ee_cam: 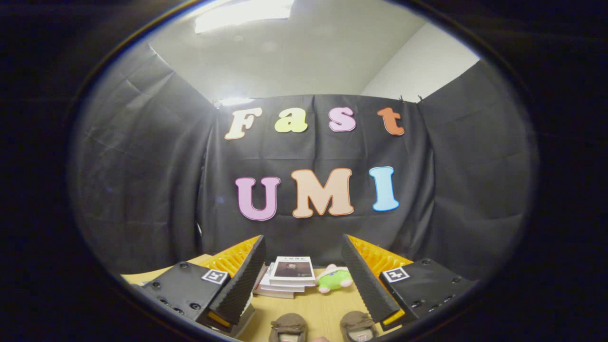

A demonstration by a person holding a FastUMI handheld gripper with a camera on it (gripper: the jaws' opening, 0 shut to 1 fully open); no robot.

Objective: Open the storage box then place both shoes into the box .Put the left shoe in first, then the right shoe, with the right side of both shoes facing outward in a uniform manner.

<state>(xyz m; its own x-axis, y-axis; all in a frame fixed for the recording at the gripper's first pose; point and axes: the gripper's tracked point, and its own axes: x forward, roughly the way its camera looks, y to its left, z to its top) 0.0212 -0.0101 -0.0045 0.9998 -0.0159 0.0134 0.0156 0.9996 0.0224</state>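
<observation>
My gripper (304, 247) stands open above the wooden table (323, 308), its two fingers wide apart with nothing between them. Two brown shoes lie on the table just below and between the fingers, side by side: one shoe (288, 327) toward the left finger, the other shoe (357, 326) toward the right finger. I see just their upper parts, the rest is cut off.
A stack of books (289, 276) lies on the table beyond the fingers, with a small green and pink plush toy (334, 280) beside it on the right. The black cloth wall rises right behind them.
</observation>
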